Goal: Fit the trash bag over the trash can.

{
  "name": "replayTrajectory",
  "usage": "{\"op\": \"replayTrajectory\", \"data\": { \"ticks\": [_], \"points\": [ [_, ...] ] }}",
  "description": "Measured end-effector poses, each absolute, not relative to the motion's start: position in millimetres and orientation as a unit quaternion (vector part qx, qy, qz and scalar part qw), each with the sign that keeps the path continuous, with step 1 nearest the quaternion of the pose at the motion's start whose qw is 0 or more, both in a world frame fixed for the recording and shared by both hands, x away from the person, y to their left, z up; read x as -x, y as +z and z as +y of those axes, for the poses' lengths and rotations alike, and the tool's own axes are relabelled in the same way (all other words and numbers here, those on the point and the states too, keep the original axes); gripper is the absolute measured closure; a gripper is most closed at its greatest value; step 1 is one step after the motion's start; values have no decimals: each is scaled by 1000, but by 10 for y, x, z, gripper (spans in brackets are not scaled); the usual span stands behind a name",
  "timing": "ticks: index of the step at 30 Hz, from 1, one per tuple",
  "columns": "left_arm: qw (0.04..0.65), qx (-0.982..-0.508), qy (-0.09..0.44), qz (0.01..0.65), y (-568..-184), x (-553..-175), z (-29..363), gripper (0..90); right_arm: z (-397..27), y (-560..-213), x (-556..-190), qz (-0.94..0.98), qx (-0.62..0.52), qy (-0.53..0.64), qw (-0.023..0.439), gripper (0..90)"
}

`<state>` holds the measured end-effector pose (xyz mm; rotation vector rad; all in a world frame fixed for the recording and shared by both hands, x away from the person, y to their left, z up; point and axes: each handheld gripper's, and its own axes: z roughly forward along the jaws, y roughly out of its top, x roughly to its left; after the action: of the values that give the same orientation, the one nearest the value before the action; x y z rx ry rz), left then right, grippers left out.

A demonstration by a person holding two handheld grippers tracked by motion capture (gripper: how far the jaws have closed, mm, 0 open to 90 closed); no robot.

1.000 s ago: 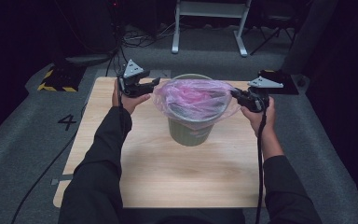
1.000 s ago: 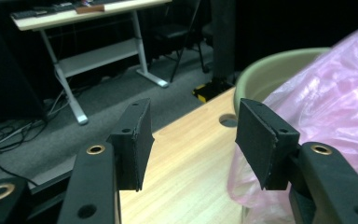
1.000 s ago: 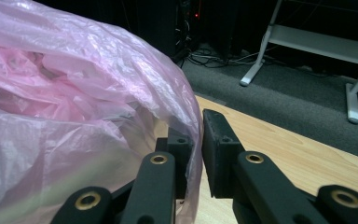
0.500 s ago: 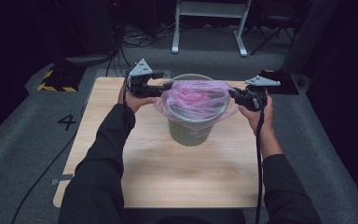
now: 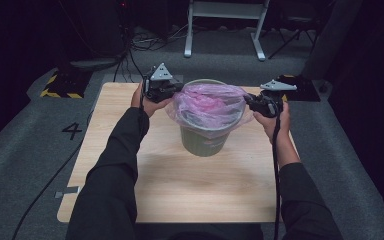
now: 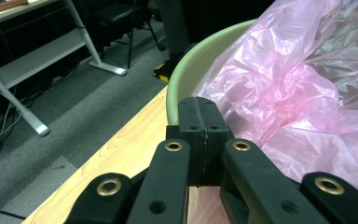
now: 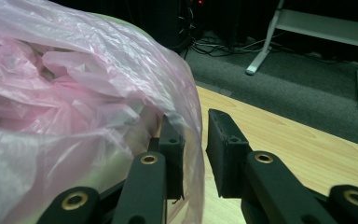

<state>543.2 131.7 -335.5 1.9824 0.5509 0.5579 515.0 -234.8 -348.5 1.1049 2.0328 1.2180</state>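
Bin (image 5: pixel 204 134) on the table (image 5: pixel 145 185) is seen from above, a pink bag (image 5: pixel 209 104) draped over its rim but not yet pulled down. From the left gripper (image 6: pixel 199 122), jaws are pressed together, having just closed; whether film is pinched cannot be told. From the right gripper (image 7: pixel 196 140), jaws are parted, film between them, unclamped.

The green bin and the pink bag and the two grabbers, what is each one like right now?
green bin: upright on the wooden table, lined with the bag.
pink bag: crumpled, draped over the bin's rim, not pulled flat.
left gripper: jaws pressed together beside the bin's rim; whether bag film is pinched cannot be told.
right gripper: jaws apart, bag film between them.
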Motion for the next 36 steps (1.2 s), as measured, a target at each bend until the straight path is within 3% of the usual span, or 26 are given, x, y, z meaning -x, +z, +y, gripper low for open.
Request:
{"op": "replayTrajectory", "data": {
  "ticks": [7, 8, 13, 17, 19, 24, 27, 36],
  "points": [
    [512, -796, 225, 232, -3380, -5447, 1295, 879, -2362, -3529, -5228, 747, -418, 452, 253, 768],
    [512, -793, 229, 238, -3374, -5448, 1300, 776, -2367, -3536, -5235, 745, -419, 454, 251, 768],
    [500, -798, 220, 255, -3376, -5467, 1291, 469, -2373, -3553, -5251, 741, -421, 461, 246, 759],
    [501, -802, 191, 265, -3417, -5513, 1287, 394, -2357, -3536, -5240, 736, -411, 479, 245, 734],
    [494, -803, 192, 271, -3435, -5529, 1286, 413, -2352, -3529, -5238, 736, -410, 478, 249, 723],
    [502, -796, 203, 271, -3432, -5553, 1341, 756, -2366, -3539, -5258, 739, -408, 474, 251, 713],
    [519, -780, 213, 277, -3398, -5560, 1347, 852, -2360, -3534, -5257, 742, -404, 469, 257, 741],
    [505, -768, 219, 327, -3466, -5713, 1385, 898, -2352, -3543, -5324, 743, -418, 457, 253, 804]
  ]
}}
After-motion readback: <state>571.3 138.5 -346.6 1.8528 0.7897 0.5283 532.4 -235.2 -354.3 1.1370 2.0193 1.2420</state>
